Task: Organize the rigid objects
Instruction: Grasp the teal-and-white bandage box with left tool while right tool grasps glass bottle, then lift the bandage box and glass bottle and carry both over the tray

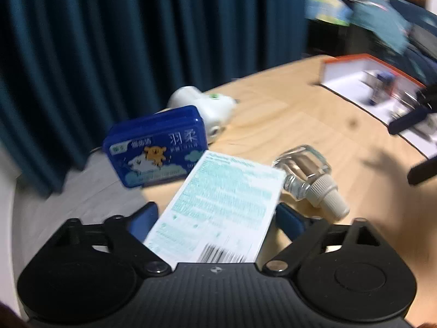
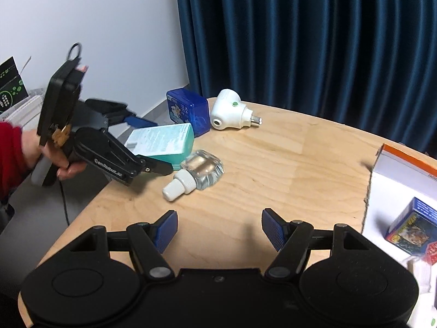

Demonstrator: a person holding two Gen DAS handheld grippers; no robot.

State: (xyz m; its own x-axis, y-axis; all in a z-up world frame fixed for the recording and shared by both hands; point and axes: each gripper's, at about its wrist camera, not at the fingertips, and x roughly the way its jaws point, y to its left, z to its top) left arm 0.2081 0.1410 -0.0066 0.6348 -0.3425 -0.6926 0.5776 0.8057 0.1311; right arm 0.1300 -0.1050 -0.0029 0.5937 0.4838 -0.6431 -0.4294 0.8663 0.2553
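Closing on the teal box [image 1: 218, 207] is the step in hand, by my reading: it sits between the blue pads of the left gripper [image 1: 215, 220], which stands fairly wide, but whether the pads press its sides yet I cannot tell. A good grip would take it squarely across its narrow sides, with the pads flat against the card before any lift. The right gripper [image 2: 218, 231] hangs over bare table [image 2: 286, 164], spread wide and empty. Just beside the box lies a clear glass bottle [image 2: 203, 170] with a white cap, close enough to be knocked. Beyond are the blue tissue pack [image 2: 188, 112] and white plug-in [image 2: 229, 110]; the orange-edged tray [image 2: 382, 161] lies well apart.
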